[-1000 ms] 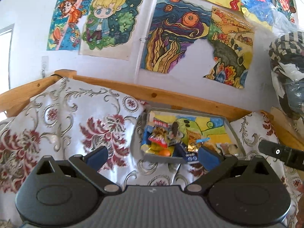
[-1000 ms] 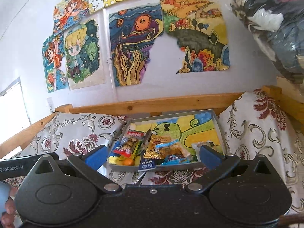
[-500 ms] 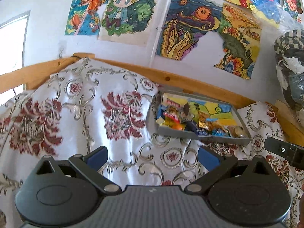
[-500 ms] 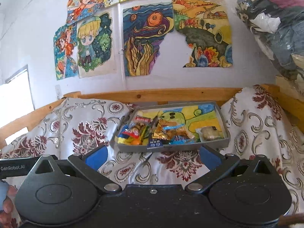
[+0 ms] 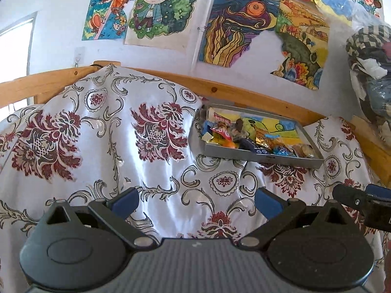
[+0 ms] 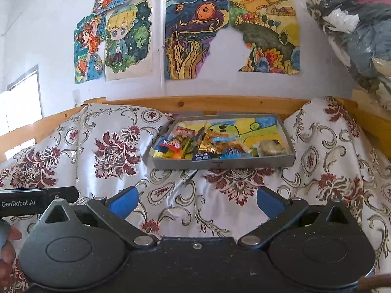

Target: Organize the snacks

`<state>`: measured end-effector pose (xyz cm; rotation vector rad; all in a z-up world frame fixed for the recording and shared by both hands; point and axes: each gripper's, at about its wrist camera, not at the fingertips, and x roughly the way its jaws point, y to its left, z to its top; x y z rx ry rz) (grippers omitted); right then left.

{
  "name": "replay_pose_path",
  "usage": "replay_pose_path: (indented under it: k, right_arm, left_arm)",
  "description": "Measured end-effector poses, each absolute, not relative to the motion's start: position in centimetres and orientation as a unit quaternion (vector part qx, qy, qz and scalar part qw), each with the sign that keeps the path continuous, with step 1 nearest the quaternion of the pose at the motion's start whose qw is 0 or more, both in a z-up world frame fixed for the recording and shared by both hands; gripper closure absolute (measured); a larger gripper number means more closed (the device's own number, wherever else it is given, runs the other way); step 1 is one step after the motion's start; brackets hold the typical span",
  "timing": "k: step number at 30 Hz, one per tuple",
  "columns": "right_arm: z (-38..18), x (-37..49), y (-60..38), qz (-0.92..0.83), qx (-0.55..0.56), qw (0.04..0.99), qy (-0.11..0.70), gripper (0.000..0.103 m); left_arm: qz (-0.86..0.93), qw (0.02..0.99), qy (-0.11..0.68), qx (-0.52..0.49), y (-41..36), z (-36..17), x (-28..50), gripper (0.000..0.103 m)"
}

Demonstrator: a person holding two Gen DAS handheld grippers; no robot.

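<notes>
A grey tray [image 5: 264, 158] [image 6: 221, 163] with a colourful drawing on its floor rests on a floral cloth near the wooden rail. Several snack packets [image 5: 234, 136] [image 6: 207, 145] lie heaped in its left and front part, and a pale wrapped snack [image 6: 271, 147] sits at its right. My left gripper [image 5: 196, 201] is open and empty, well short of the tray and to its left. My right gripper [image 6: 196, 201] is also open and empty, in front of the tray and apart from it.
The white and dark red floral cloth [image 5: 102, 131] [image 6: 325, 171] covers the whole surface in folds. A wooden rail [image 6: 220, 102] runs behind the tray under a wall of drawings. Bundled fabric [image 6: 354, 31] hangs at the upper right. The other gripper's body [image 5: 361, 200] [image 6: 36, 201] shows at each frame edge.
Both grippers have drawn back from the tray, which now looks smaller and farther away. More cloth shows in front of each. Both stayed open.
</notes>
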<state>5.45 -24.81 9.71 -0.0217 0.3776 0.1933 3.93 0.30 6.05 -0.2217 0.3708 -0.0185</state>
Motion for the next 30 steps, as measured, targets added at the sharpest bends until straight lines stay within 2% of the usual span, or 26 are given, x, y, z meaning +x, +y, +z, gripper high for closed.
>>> replay_pose_path:
  k: [10,30]
  right_arm:
    - [7.6,4.4,-24.7,0.089,-0.023,0.978,0.189,0.001]
    - [5.0,2.9,-24.7,0.081,-0.009,0.974,0.209,0.001]
  left_arm:
    - [-0.004,0.978,0.183,-0.104,0.4,3.4,3.1,0.001]
    - [-0.003,0.978,0.192,-0.083,0.5,1.8,2.1,0.001]
